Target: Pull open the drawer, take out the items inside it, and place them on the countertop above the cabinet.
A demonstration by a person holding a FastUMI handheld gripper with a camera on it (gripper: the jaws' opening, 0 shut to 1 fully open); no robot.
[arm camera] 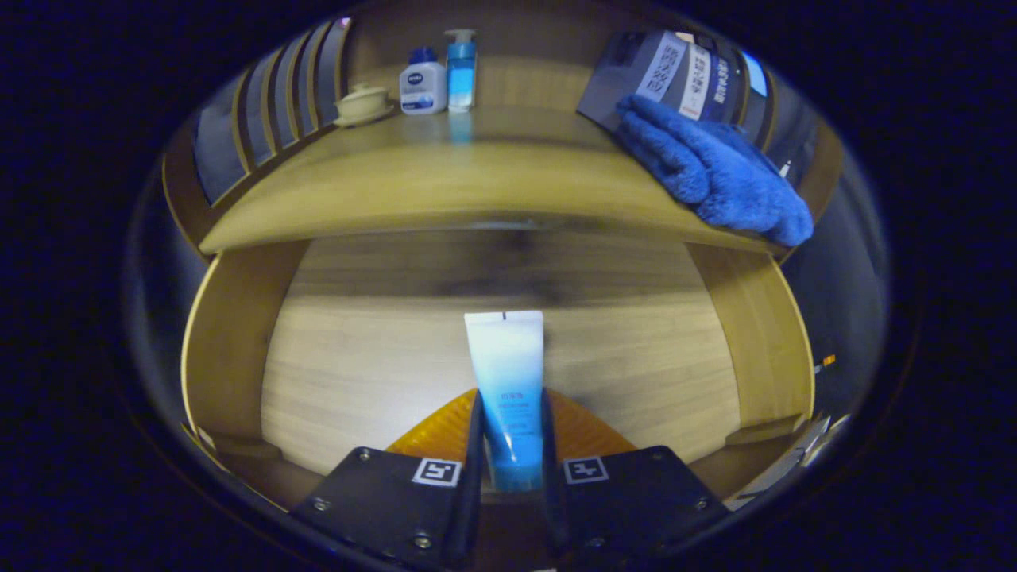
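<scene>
At the lower centre of the frame, the tongs (512, 445) pinch a white-and-blue plastic tube (506, 381) above the open wooden drawer (238, 334), apparently for carrying to the tabletop (445, 175).

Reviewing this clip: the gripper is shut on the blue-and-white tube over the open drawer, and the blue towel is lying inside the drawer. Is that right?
Not quite. The gripper is shut on the blue-and-white tube over the open drawer, but the blue towel lies on the countertop above, at its right end, not in the drawer. The gripper view shows this.
</scene>
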